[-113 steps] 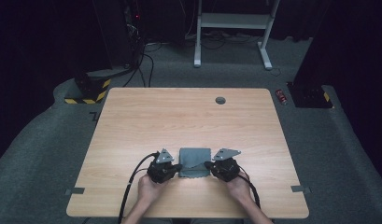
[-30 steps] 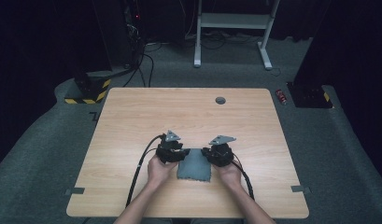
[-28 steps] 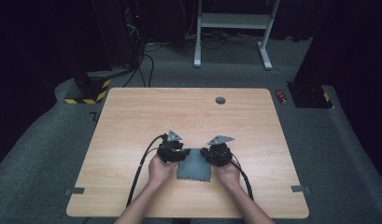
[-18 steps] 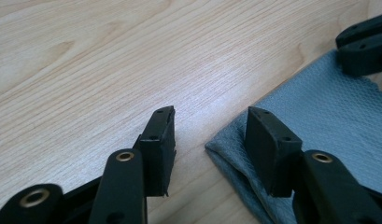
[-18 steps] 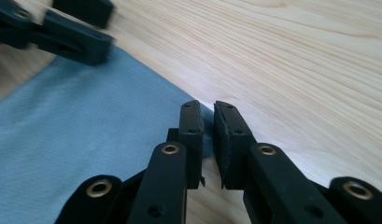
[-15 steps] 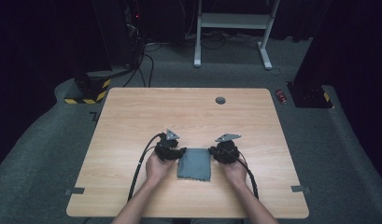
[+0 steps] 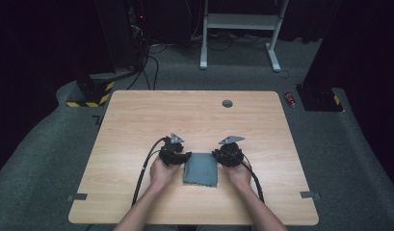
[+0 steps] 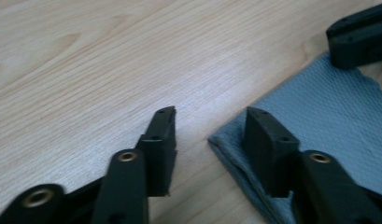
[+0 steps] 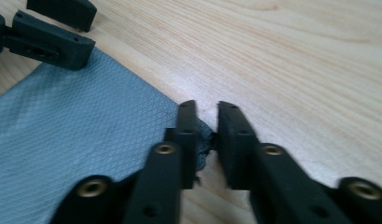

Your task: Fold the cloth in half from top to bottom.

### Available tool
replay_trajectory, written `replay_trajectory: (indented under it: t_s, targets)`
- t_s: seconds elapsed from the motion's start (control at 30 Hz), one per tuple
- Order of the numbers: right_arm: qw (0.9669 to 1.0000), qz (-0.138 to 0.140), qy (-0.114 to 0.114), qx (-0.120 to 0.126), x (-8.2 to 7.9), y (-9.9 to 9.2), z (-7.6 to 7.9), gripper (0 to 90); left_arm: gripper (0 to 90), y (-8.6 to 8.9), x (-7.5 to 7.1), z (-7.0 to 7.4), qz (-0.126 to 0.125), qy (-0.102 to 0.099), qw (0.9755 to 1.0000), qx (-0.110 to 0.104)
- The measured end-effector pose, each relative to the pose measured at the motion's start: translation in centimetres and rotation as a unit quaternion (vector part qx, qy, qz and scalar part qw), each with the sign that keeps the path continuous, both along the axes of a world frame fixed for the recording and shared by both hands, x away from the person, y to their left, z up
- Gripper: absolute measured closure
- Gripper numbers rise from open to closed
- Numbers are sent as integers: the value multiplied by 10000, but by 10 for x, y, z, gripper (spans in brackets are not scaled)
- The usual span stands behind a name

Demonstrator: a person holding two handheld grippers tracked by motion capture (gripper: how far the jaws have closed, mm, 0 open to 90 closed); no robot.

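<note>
Grey cloth [image 7: 200, 169] lies folded flat on tabletop [image 7: 137, 125], near edge, long axis running front-to-back btwn my two claws. R claw [image 9: 206, 122] is pinched narrow on cloth's far right corner, fabric bunched btwn pads. L claw [image 8: 209, 122] has just been closing, half-wide, straddling far left corner, not pressing yet. Both equally near; L needs to close.

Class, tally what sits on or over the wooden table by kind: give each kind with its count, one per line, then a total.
Grey cloth: 1
Hand-held grippers, left gripper and right gripper: 2
Round grey cap set in the table top: 1
Total: 4
</note>
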State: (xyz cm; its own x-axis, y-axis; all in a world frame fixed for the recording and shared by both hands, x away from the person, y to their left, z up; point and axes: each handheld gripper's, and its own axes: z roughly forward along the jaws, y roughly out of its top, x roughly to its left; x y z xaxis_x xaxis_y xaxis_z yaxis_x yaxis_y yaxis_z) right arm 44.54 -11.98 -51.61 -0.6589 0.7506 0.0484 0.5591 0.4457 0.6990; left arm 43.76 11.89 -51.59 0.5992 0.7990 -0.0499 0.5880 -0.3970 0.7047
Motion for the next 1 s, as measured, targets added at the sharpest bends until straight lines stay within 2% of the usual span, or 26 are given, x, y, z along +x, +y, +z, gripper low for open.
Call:
replay_trajectory:
  t_s: [0.07,0.13,0.2,0.27,0.37,0.4,0.47,0.5,0.53,0.57,0.6,0.63,0.67,0.8,0.97,1.0]
  targets:
    - [10000,57,-27,-75,0,2,1,869,705,-2,-1,1,-165,49,9998,-23]
    - [9999,78,-16,-112,0,3,2,882,768,-2,2,3,-281,184,9994,-36]
    - [9998,108,-59,-172,2,4,3,886,828,-4,4,5,-383,238,9990,65]
    - [9996,103,-175,-202,1,5,6,889,850,-5,6,6,-406,188,9989,141]
    - [9995,74,-218,-207,5,7,10,890,856,-1,13,6,-304,176,9994,-30]
    - [9994,60,-232,-230,8,8,11,890,857,-1,16,6,-282,197,9994,-25]
    - [9993,25,-261,-262,14,11,13,890,857,-1,23,9,-161,88,9998,19]
    - [9992,-32,-251,-304,18,14,13,890,856,0,25,10,-107,-48,9999,37]
    - [9991,-62,-263,-324,22,16,14,890,854,1,26,10,-57,-97,9999,37]
    - [9992,-80,-276,-288,24,16,13,890,849,2,29,10,17,-56,10000,-2]
    - [9995,-122,-181,-244,28,18,12,888,832,3,30,9,59,-6,10000,-29]
    - [9994,-125,-180,-282,30,19,11,886,807,4,29,8,108,-14,9999,-11]
    - [9993,-125,-157,-328,32,21,9,884,762,5,28,8,118,3,9999,-63]
    - [9991,-103,-136,-394,34,22,4,880,623,7,17,7,126,-21,9999,27]
    - [9990,-83,-151,-402,34,22,3,880,573,14,4,0,224,-29,9997,33]
    - [9990,-82,-151,-401,34,22,3,880,567,15,3,0,250,-62,9996,119]
